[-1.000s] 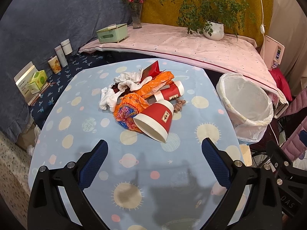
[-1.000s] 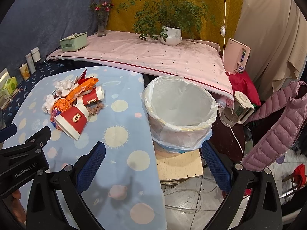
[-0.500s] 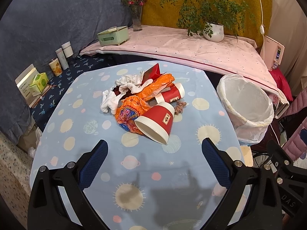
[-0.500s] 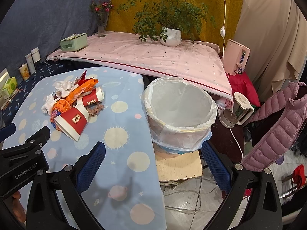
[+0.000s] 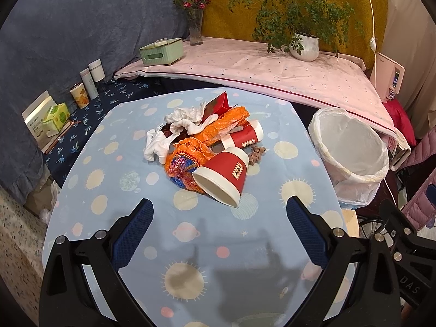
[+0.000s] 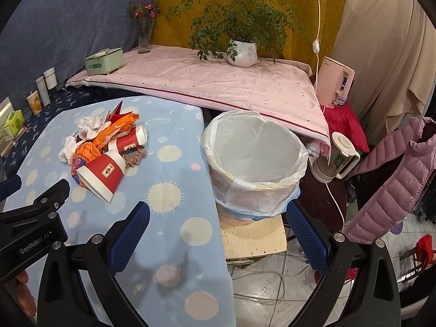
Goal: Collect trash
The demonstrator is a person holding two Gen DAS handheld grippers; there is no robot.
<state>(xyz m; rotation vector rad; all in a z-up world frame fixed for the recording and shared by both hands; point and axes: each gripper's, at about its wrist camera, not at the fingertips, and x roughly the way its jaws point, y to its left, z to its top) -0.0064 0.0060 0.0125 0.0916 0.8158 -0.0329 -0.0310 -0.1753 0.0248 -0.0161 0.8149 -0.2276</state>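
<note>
Lying in a heap near the middle of the table (image 5: 190, 245), which is covered in a light-blue cloth with sun and planet prints, is the trash. The pile holds a red paper cup with a white rim (image 5: 222, 174) tipped on its side at the near edge, a second red paper cup (image 5: 244, 136) on its side behind it, crumpled orange plastic wrappers (image 5: 190, 158), white crumpled tissues (image 5: 174, 130) and a folded red paper piece (image 5: 218, 103). A round bin lined with a white plastic bag (image 6: 256, 160) stands just beside the table's right edge, on a low board. The left gripper (image 5: 218, 212) hovers short of the pile, jaws spread wide and holding nothing. The right gripper (image 6: 216, 215) hangs near the bin, jaws likewise wide apart and holding nothing.
</note>
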